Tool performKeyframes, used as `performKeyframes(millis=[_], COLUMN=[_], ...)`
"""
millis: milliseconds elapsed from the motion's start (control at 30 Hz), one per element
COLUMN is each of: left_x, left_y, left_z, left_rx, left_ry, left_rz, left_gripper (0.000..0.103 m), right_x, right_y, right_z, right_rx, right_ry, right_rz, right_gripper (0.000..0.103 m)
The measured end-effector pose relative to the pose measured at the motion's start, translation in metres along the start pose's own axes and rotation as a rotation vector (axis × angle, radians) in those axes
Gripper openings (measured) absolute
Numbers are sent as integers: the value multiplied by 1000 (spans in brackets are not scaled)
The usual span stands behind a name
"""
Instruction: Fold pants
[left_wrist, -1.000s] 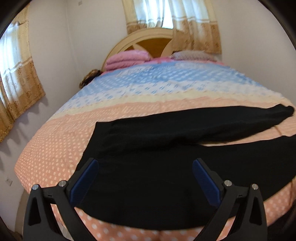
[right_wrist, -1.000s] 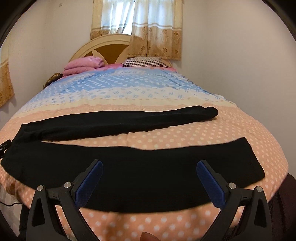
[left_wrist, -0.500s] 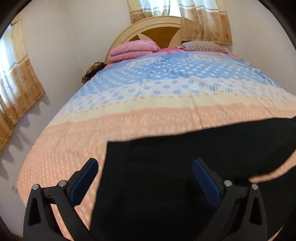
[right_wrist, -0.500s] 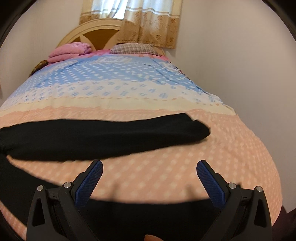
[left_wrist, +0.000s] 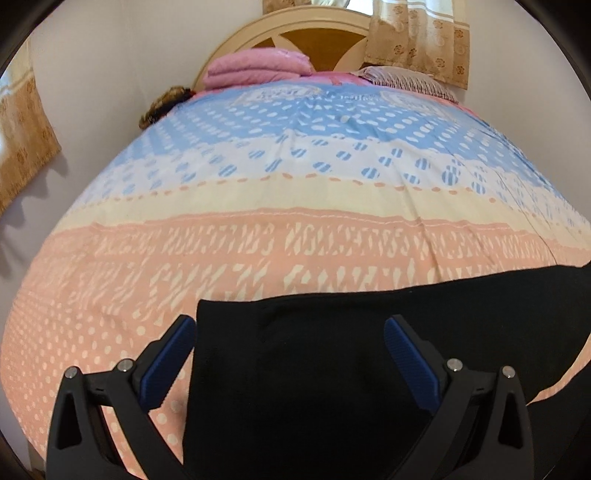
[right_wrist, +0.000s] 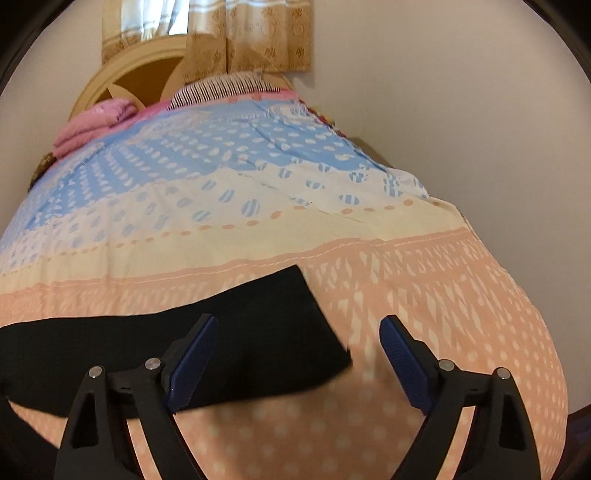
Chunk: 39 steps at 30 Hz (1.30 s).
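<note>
Over the last second both cameras have closed in on the bed and tipped downward. In the left wrist view the black pants, which a second ago stretched across the whole middle of the frame with both legs showing, now fill only the lower centre and lower right, and their waistband corner sits just inside the left gripper, between its spread fingers. In the right wrist view the far leg's cuff has slid from the middle right down to the lower centre, between the fingers of the right gripper; the near leg has dropped out of the bottom of the frame.
</note>
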<state>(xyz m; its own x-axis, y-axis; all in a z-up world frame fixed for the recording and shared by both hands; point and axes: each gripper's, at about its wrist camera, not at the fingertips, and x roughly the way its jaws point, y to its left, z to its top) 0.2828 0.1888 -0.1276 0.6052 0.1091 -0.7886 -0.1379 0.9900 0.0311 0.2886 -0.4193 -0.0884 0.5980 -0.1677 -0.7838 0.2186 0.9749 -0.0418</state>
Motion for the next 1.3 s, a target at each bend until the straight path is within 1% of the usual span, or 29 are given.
performKeyframes(millis=[167,233,367,467,533,633,767,800,900,933,967,1000,1033,1067,1100,1133,1167,1200,1267,1300], left_x=[11,11,16,25,35,48,67,70,70,69,69,68,67,65,61,58,57,54,45,42], left_y=[18,26,40,47,51,56,60,60,61,60,60,58,56,56,55,54,52,49,41,39], left_z=[2,4,6,7,10,16,12,12,9,8,7,7,6,6,7,7,9,10,12,13], left_rx=[-58,-83,-112,-128,-140,-146,-151,-155,-142,-131,-118,-94,-73,-62,-49,-32,-23,-7,45,57], left_ry=[32,34,43,71,92,113,169,175,162,161,157,152,149,143,131,121,118,105,66,57], left_rz=[-40,-76,-105,-128,-116,-112,-114,-111,-124,-124,-120,-108,-105,-104,-111,-132,-138,-134,-108,-105], left_gripper=[100,100,100,100,97,96,83,83,83,81,74,69,59,51,47,33,23,22,17,17], right_x=[36,48,68,72,75,77,80,80,81,81,82,82,82,82,81,80,79,78,76,74], right_y=[-3,-3,-6,-6,-5,-4,-3,-4,-6,-6,-5,-4,-4,-3,-2,-1,1,3,5,5], right_z=[14,15,11,9,10,13,14,14,14,14,14,14,14,15,15,15,16,16,16,16], right_rx=[19,21,31,21,18,15,11,12,15,14,6,-2,-6,-7,-8,-13,-23,-34,-49,-51], right_ry=[75,105,162,162,165,168,170,169,168,170,174,177,179,180,180,181,182,182,177,173], right_rz=[35,34,33,19,15,13,19,24,38,35,24,16,16,29,38,46,53,58,56,56], right_gripper=[87,87,84,83,83,83,83,83,83,79,75,64,52,45,33,25,23,18,15,13])
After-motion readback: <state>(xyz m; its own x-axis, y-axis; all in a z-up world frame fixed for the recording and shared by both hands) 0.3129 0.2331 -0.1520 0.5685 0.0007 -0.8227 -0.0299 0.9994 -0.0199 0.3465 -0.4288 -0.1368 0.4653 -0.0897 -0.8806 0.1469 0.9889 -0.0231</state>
